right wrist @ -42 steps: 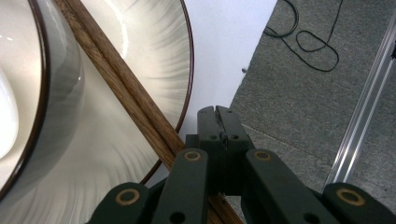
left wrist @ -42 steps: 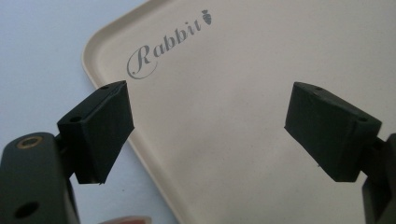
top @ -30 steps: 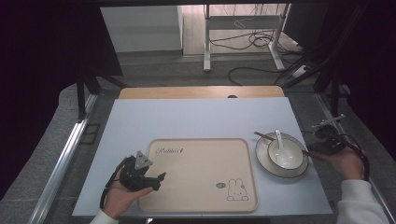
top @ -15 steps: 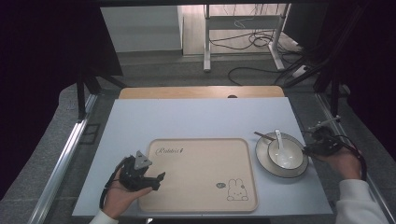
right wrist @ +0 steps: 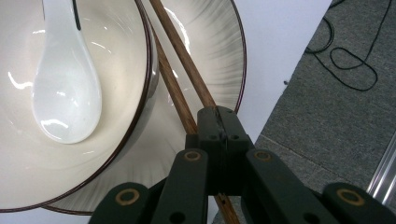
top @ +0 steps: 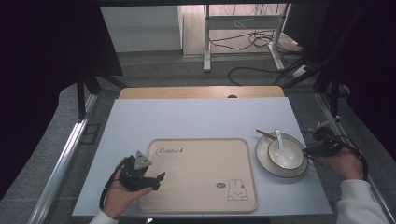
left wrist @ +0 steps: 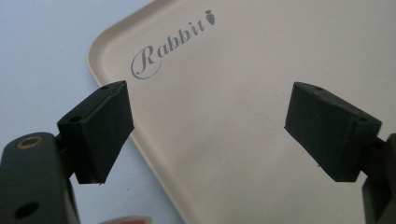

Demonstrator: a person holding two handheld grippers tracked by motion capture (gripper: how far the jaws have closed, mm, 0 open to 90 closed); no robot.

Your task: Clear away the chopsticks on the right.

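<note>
The tray lies on the near half of the worktop, roughly at its centre. At the tray's three o'clock, just beside it, sits the plate; the bowl stands on the plate, and the spoon lies in the bowl with its handle towards twelve o'clock. The chopsticks lie across the plate behind the bowl, probably resting on the plate's rim. The right tongs sit at the plate's three o'clock edge. The left tongs sit over the tray's eight o'clock corner.
</note>
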